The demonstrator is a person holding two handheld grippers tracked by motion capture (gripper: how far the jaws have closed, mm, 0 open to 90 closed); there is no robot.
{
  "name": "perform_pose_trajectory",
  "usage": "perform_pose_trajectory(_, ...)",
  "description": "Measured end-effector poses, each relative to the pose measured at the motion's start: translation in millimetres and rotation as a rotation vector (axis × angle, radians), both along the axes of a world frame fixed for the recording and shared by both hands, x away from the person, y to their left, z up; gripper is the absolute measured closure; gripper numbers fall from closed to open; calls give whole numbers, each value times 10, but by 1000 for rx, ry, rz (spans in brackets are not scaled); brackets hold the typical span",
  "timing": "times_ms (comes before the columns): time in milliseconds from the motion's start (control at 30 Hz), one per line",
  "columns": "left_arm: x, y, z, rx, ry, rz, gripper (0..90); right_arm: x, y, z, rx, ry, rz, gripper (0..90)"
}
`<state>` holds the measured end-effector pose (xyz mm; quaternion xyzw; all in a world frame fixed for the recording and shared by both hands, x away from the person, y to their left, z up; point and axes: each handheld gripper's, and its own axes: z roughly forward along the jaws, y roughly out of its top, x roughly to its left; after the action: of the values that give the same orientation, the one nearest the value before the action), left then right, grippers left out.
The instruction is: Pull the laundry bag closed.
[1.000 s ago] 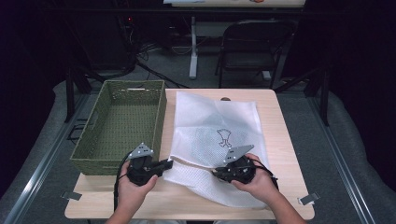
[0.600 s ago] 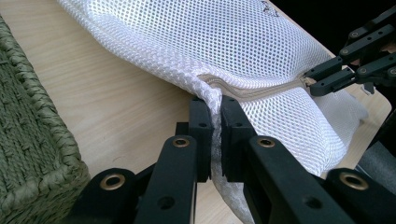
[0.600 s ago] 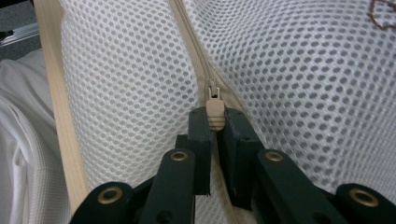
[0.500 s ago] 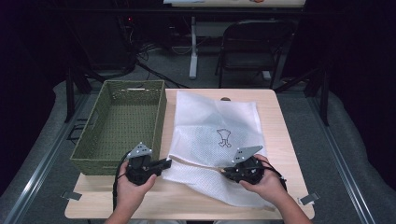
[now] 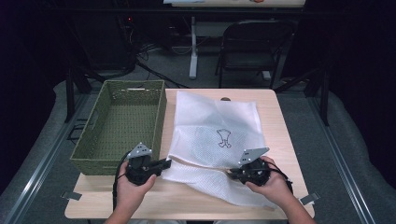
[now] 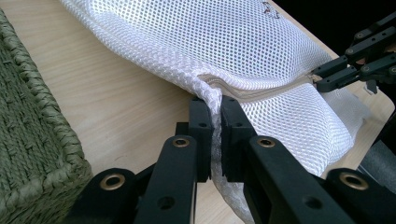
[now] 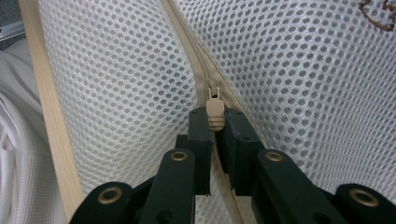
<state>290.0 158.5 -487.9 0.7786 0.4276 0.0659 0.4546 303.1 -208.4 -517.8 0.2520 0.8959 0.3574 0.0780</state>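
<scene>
A white mesh laundry bag with a small brown emblem lies spread over the wooden table. My left gripper is at the bag's near left corner, shut on a pinch of mesh beside the zipper's end. My right gripper sits at the bag's near edge, right of centre. It is shut on the beige zipper pull, which rides a beige zipper tape across the mesh. The right gripper also appears far off in the left gripper view, on the zipper line.
A green woven basket stands on the table's left half, its near right corner close to my left gripper; its wall fills the left of that gripper's view. A folding chair stands beyond the table.
My right gripper has slid to the right along the bag's near edge with the zipper pull. The left gripper has stayed where it was, holding the corner.
</scene>
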Motion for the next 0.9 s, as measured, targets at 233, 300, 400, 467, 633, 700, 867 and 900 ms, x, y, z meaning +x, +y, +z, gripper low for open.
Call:
perform_pose_trajectory(233, 1, 7, -2, 4, 1, -1, 855, -25, -113, -51, -16, -4, -21, 819)
perform_pose_trajectory(300, 2, 10, -2, 3, -1, 1, 855, -32, -147, -60, -24, -4, -27, 819)
perform_pose_trajectory(400, 1, 14, -5, 3, 2, 3, 855, -40, -203, -75, -27, -5, -41, 819)
perform_pose_trajectory(467, 1, 14, -8, 2, 2, 5, 855, -46, -243, -90, -29, 1, -49, 819)
perform_pose_trajectory(633, 3, 32, -8, 4, 4, 9, 855, -61, -340, -126, -42, 9, -70, 819)
perform_pose_trajectory(700, 4, 38, -8, 8, 6, 10, 855, -65, -375, -131, -44, 9, -75, 819)
perform_pose_trajectory(867, 7, 44, -12, 4, 6, 11, 855, -81, -460, -145, -44, 14, -93, 819)
perform_pose_trajectory(900, 7, 43, -13, 5, 5, 14, 855, -85, -474, -149, -46, 16, -97, 819)
